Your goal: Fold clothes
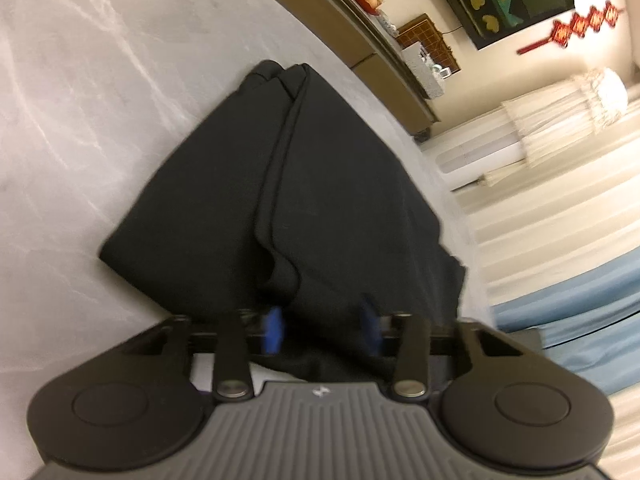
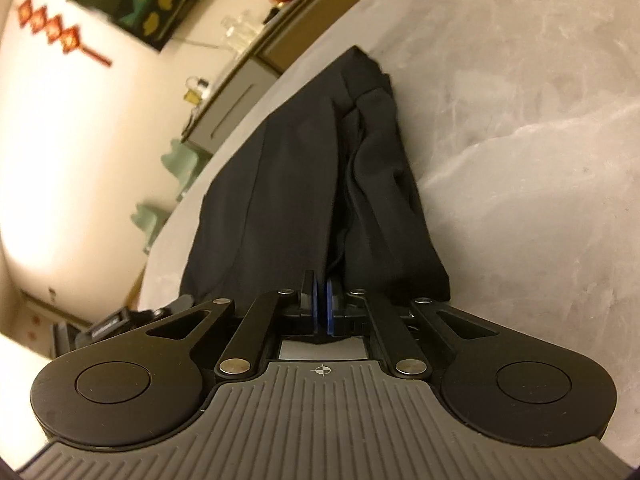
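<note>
A black garment (image 1: 320,180) lies folded lengthwise on a pale marbled table (image 1: 100,100), with a long crease running up its middle. My left gripper (image 1: 322,320) sits at the garment's near edge. Its blue pads (image 1: 274,330) stand a little apart with a thick bunch of cloth filling the gap and pressed from both sides. In the right wrist view the same garment (image 2: 288,184) stretches away from my right gripper (image 2: 322,284). There the blue pads (image 2: 330,308) are closed together at the cloth's near edge, and a fold runs straight into them.
The table's curved edge (image 1: 440,160) runs close beside the garment. Beyond it are a low sideboard (image 1: 360,40), pale curtains (image 1: 560,128) and blue fabric (image 1: 580,320). Green chairs (image 2: 180,160) and a dark device (image 2: 120,320) sit off the table's left edge (image 2: 168,216).
</note>
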The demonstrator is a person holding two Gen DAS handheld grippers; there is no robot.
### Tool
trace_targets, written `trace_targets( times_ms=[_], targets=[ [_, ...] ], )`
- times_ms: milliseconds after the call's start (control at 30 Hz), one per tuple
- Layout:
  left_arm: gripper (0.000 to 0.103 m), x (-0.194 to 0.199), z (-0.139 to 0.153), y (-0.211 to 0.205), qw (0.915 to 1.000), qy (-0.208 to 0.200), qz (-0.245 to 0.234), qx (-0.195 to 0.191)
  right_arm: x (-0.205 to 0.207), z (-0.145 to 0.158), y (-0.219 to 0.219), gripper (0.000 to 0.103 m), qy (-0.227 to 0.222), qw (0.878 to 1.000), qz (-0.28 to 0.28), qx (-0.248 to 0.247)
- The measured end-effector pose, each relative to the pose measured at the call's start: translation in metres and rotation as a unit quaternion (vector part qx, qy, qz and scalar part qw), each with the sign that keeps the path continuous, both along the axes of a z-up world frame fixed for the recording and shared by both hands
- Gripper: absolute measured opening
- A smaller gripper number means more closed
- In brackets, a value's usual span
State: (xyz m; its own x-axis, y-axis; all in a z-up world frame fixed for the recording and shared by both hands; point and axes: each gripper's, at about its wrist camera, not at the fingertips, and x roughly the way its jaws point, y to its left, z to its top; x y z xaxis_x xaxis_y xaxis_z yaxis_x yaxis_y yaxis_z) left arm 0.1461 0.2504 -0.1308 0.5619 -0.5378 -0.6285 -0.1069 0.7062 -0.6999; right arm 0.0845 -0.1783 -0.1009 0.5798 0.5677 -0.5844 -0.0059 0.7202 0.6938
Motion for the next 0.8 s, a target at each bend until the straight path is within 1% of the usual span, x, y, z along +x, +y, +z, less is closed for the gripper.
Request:
trace_targets(
  times_ms=[33, 67, 133, 167, 200, 233, 267, 300, 333, 367, 433, 467, 500, 567, 600, 633, 667, 733, 767, 800],
  targets=[
    [0.013, 0.0, -0.001, 0.002, 1.0, 0.003, 0.004, 0.003, -0.001, 0.001, 0.002, 0.003, -0.001, 1.0, 0.01, -0.007],
    [0.012, -0.001, -0.003, 0.005, 0.9999, 0.006, 0.007, 0.006, -0.001, 0.001, 0.003, 0.003, -0.001, 1.0, 0.019, -0.019],
    [0.012, -0.004, -0.001, 0.008, 0.9999, 0.007, 0.008, 0.01, -0.002, 0.0, 0.002, 0.002, -0.001, 0.998, 0.034, -0.045],
    [0.014, -0.006, 0.0, 0.009, 0.9999, 0.007, 0.008, 0.011, -0.004, 0.001, -0.001, 0.003, -0.003, 0.998, 0.037, -0.046],
    [0.014, -0.009, 0.004, 0.012, 0.9998, 0.007, 0.009, 0.014, -0.008, 0.007, -0.005, 0.011, -0.007, 0.998, 0.036, -0.046],
    [0.014, -0.012, 0.008, 0.014, 0.9997, 0.007, 0.011, 0.018, -0.011, 0.013, -0.009, 0.016, -0.011, 0.998, 0.034, -0.047],
    [0.02, -0.016, 0.016, 0.017, 0.9994, -0.002, 0.014, 0.032, -0.015, 0.02, -0.012, 0.023, -0.019, 0.998, 0.03, -0.052],
    [0.021, -0.022, 0.029, 0.017, 0.9978, -0.023, 0.02, 0.059, -0.02, 0.032, -0.015, 0.03, -0.042, 0.996, 0.017, -0.076],
    [0.021, -0.028, 0.044, 0.017, 0.9943, -0.048, 0.028, 0.091, -0.024, 0.044, -0.018, 0.03, -0.064, 0.993, 0.003, -0.099],
    [0.022, -0.031, 0.054, 0.012, 0.9912, -0.071, 0.025, 0.108, -0.027, 0.055, -0.019, 0.03, -0.085, 0.989, -0.008, -0.12],
    [0.023, -0.034, 0.073, 0.001, 0.9844, -0.118, 0.012, 0.129, -0.019, 0.067, -0.013, 0.03, -0.11, 0.983, -0.003, -0.146],
    [0.024, -0.031, 0.073, -0.006, 0.9846, -0.123, -0.006, 0.124, -0.014, 0.072, -0.008, 0.03, -0.121, 0.98, 0.001, -0.158],
    [0.024, -0.026, 0.069, -0.014, 0.9861, -0.12, -0.029, 0.112, -0.007, 0.072, 0.0, 0.03, -0.127, 0.978, 0.013, -0.166],
    [0.024, -0.018, 0.05, -0.017, 0.988, -0.088, -0.036, 0.122, 0.006, 0.063, 0.019, 0.029, -0.132, 0.972, 0.051, -0.188],
    [0.023, -0.014, 0.039, -0.017, 0.9884, -0.07, -0.036, 0.13, 0.011, 0.055, 0.027, 0.03, -0.126, 0.968, 0.068, -0.205],
    [0.021, -0.01, 0.028, -0.018, 0.9884, -0.052, -0.035, 0.138, 0.015, 0.047, 0.033, 0.03, -0.121, 0.964, 0.082, -0.224],
    [0.007, -0.008, 0.022, -0.013, 0.9899, -0.044, -0.032, 0.131, 0.019, 0.038, 0.033, 0.029, -0.116, 0.958, 0.087, -0.246],
    [0.006, -0.008, 0.017, 0.0, 0.9932, -0.036, -0.023, 0.108, 0.027, 0.023, 0.031, 0.029, -0.109, 0.947, 0.094, -0.288],
    [0.006, -0.011, 0.017, 0.003, 0.9933, -0.034, -0.02, 0.108, 0.028, 0.021, 0.024, 0.031, -0.111, 0.945, 0.086, -0.295],
    [0.006, -0.013, 0.018, 0.005, 0.9932, -0.031, -0.018, 0.111, 0.031, 0.023, 0.018, 0.04, -0.106, 0.945, 0.073, -0.301]
  ],
)
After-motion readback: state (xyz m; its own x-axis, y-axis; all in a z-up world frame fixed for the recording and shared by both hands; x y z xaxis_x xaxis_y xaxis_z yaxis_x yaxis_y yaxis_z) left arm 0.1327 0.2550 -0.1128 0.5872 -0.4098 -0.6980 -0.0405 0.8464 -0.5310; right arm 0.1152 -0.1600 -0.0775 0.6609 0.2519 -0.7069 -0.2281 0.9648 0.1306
